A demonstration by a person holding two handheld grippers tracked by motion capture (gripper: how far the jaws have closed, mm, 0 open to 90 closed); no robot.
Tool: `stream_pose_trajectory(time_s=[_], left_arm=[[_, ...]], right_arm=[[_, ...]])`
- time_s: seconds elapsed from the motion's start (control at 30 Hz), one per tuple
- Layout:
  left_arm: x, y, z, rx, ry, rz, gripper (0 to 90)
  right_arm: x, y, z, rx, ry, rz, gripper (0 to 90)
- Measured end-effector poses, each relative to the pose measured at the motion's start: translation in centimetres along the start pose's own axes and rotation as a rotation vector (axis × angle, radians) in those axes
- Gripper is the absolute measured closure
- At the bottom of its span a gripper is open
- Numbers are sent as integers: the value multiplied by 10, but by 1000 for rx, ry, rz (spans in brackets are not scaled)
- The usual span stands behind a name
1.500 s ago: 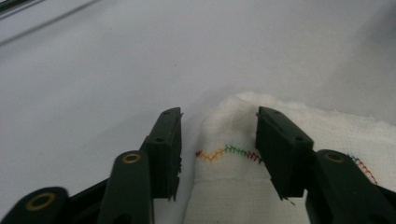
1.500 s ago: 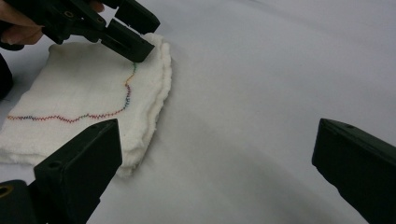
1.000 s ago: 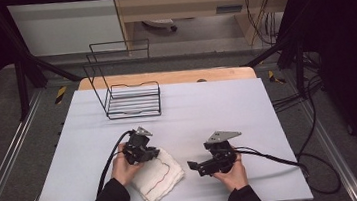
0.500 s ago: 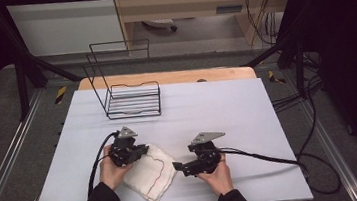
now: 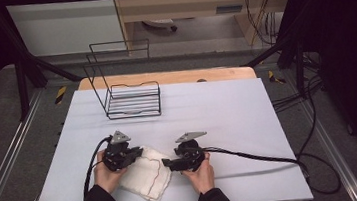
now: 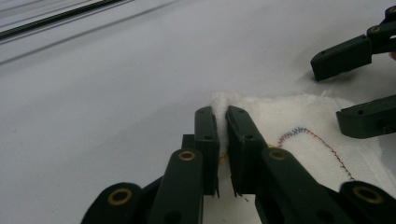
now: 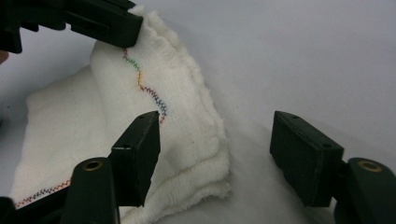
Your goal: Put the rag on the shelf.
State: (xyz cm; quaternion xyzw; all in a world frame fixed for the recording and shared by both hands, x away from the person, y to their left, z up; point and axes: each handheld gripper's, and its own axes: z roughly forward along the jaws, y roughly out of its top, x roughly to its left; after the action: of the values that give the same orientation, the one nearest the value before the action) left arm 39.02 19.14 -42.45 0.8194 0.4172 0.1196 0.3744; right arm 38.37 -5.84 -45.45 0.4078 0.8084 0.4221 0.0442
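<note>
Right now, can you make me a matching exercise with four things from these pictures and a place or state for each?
Things:
1. left gripper
2. right gripper
3. wire rack
4. white cloth

States:
A. stands at the far side of the table
B. lies folded between both hands
C. jaws apart around a cloth edge
D. shut on a cloth fold

Pairs: 1-D, 2-C, 3-A, 4-B

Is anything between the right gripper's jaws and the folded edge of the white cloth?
Nothing visible. The right gripper straddles the white folded cloth's edge, its jaws just closing but not yet pressing. The left gripper pinches the far corner, clear of that edge.
</note>
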Motion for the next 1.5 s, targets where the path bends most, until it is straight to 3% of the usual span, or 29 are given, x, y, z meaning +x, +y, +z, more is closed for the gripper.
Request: stream_pose_trajectory(time_s=[0.2, 0.6, 0.93, 1.0, 1.17, 1.5], left_arm=[[-1, -2, 4, 8, 14, -3, 827], [1, -3, 6, 10, 8, -22, 824], [6, -4, -6, -47, -28, -50, 825], [7, -3, -11, -70, -25, -50, 826], [7, 1, -26, -143, -12, -48, 827], [1, 5, -48, -250, 24, -25, 828]], right_arm=[[4, -5, 0, -2, 5, -19, 517], [9, -7, 2, 17, 65, 69, 782], [11, 2, -10, -45, 83, 48, 807], [14, 9, -16, -71, 76, -10, 807], [17, 20, -25, -128, 80, -63, 807], [24, 31, -36, -194, 81, -125, 811]])
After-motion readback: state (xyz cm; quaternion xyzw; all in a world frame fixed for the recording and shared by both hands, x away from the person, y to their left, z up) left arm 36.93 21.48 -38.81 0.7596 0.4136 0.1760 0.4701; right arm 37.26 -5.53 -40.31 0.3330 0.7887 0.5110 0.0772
